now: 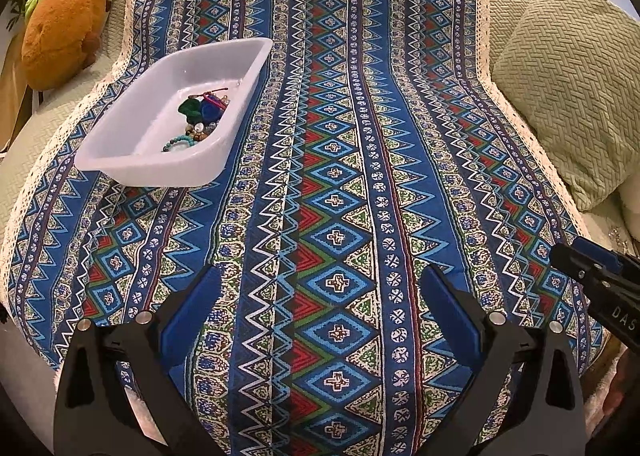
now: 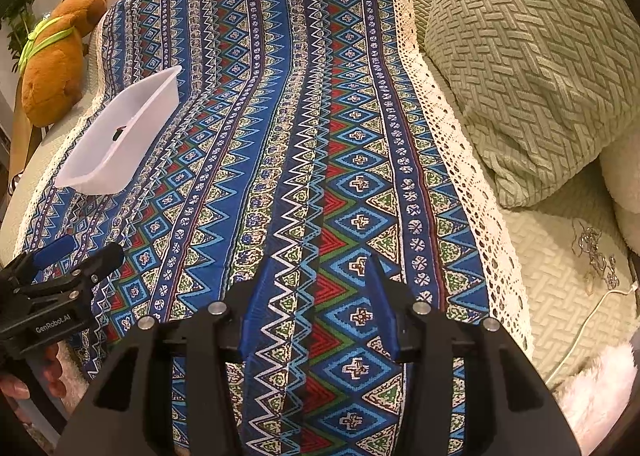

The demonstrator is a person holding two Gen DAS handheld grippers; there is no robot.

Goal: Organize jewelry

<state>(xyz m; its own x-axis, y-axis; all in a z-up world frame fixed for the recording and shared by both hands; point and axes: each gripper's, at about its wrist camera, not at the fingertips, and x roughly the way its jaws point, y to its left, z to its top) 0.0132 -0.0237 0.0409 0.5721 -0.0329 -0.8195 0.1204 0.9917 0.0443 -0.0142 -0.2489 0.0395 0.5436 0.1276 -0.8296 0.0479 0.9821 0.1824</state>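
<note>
The left gripper (image 1: 320,296) hangs with jaws wide and empty over the patterned cloth (image 1: 340,176); the right gripper (image 2: 316,288) beside it stands partly open, also empty. Ahead and left, the white tray (image 1: 132,164) holds beaded jewelry (image 1: 200,116).

Patterned cloth (image 1: 340,176) lies bare; only the white tray (image 1: 132,166) stands far left.

Both tongs (image 1: 320,312) (image 2: 316,304) open, empty.

A glossy, smooth white plastic tray (image 1: 176,168) is sitting on matt woven cloth (image 1: 340,136); the plush toy (image 1: 68,16) is looking fuzzy.
</note>
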